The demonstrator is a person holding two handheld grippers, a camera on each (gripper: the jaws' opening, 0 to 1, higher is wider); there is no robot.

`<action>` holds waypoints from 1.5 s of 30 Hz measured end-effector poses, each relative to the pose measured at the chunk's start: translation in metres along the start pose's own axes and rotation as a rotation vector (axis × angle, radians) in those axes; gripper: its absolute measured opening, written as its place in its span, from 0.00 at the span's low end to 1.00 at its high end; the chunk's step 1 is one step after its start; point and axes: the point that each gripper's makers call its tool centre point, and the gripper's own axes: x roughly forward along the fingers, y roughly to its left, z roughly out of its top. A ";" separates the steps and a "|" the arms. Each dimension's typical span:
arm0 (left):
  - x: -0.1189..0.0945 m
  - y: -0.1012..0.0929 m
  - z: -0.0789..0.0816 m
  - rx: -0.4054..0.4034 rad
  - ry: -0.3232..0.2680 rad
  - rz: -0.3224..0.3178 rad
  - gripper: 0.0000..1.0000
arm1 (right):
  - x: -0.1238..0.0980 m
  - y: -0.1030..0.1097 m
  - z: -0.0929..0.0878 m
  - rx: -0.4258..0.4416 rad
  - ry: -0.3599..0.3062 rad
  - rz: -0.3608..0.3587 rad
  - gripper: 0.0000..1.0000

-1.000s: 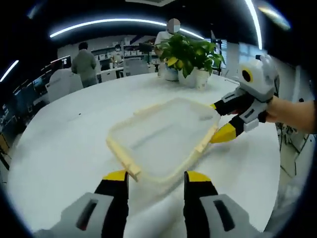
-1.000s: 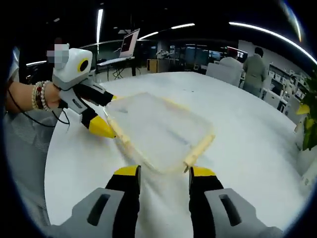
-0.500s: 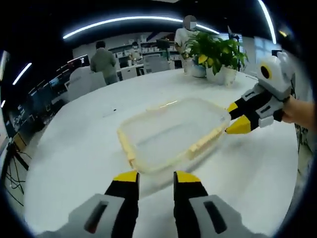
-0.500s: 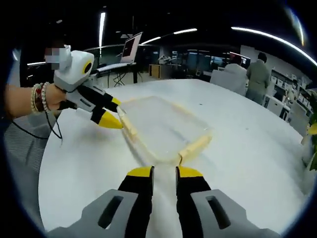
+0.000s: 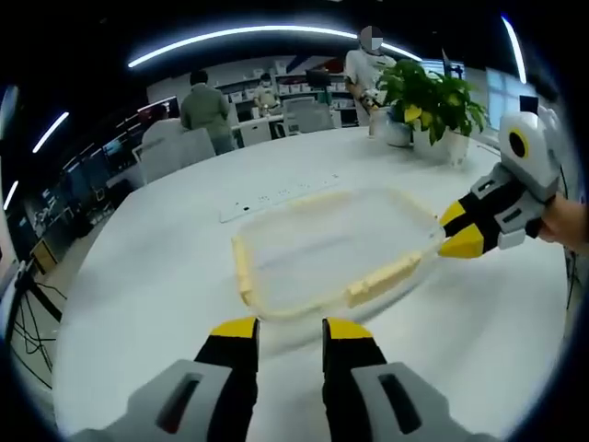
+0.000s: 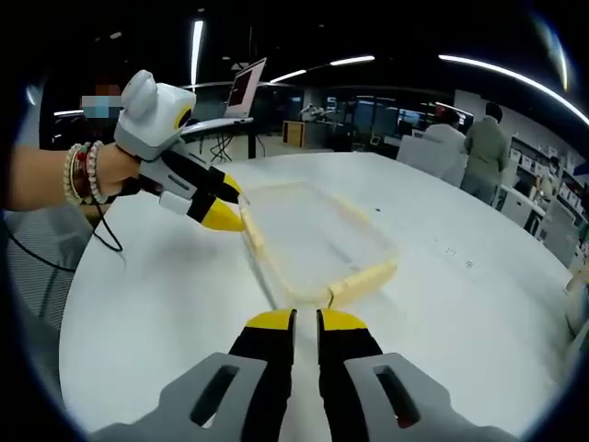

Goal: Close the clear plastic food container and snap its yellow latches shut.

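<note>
The clear, shallow rectangular plastic food container (image 5: 336, 247) (image 6: 313, 241), with rounded corners and pale yellow latches along its sides, lies flat on the smooth, round white table (image 5: 147, 276) (image 6: 166, 304). Its cloudy lid looks down, though I cannot tell whether it is fully seated.

My left gripper (image 5: 287, 330), black fingers capped in glossy yellow, sits just short of the container's near edge, its jaws a modest gap apart and holding nothing. Seen from the right gripper view, that same gripper (image 6: 221, 204) noses against the container's far left corner; I cannot tell whether it actually touches. My wrist behind it wears beaded bracelets (image 6: 81, 173).

My right gripper (image 6: 307, 319) hovers just before the container's nearest corner, jaws drawn almost together with only a thin slit between the yellow tips, empty. In the left gripper view it meets the container's right-hand corner, tips close together; contact is unclear.

One yellow latch (image 5: 385, 276) runs along the container's near right side; another (image 5: 243, 272) lines its left end, and both look flat against the rim.

Beyond the container, a leafy green plant in a white pot (image 5: 433, 101) stands near the table's far edge. All other sides of the container have open tabletop. Further off is a dim office with ceiling light strips, desks, and people (image 5: 207, 106) (image 6: 483, 152).
</note>
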 end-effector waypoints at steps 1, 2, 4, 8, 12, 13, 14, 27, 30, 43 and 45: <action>0.001 0.002 0.001 -0.002 0.002 0.001 0.20 | 0.002 -0.001 0.001 0.000 0.000 -0.001 0.05; 0.003 0.004 0.002 -0.005 0.003 0.000 0.20 | 0.003 -0.002 0.002 0.001 0.001 -0.001 0.06; 0.007 0.006 0.003 -0.010 -0.001 0.001 0.22 | 0.006 -0.003 0.003 0.007 -0.001 0.003 0.06; 0.010 0.010 0.005 -0.010 -0.002 -0.004 0.22 | 0.011 -0.007 0.005 -0.004 0.006 -0.001 0.08; 0.011 0.008 0.006 0.001 0.000 -0.013 0.22 | 0.014 -0.014 0.006 -0.006 0.014 -0.012 0.09; 0.012 0.008 0.006 0.008 0.000 -0.015 0.22 | 0.014 -0.014 0.006 -0.008 0.016 -0.015 0.09; 0.012 0.008 0.006 0.012 0.000 -0.015 0.22 | 0.014 -0.015 0.006 -0.007 0.016 -0.016 0.09; 0.003 0.003 0.009 0.048 -0.008 -0.007 0.27 | 0.003 -0.011 0.010 -0.040 0.038 -0.036 0.12; -0.002 0.002 0.013 0.021 -0.016 -0.014 0.31 | -0.003 -0.013 0.015 -0.028 0.026 -0.052 0.15; -0.040 -0.015 0.026 0.059 -0.086 -0.070 0.56 | -0.036 0.008 0.028 -0.017 -0.002 -0.080 0.38; -0.047 -0.027 0.021 0.063 -0.087 -0.125 0.63 | -0.041 0.016 0.029 -0.023 0.000 -0.081 0.47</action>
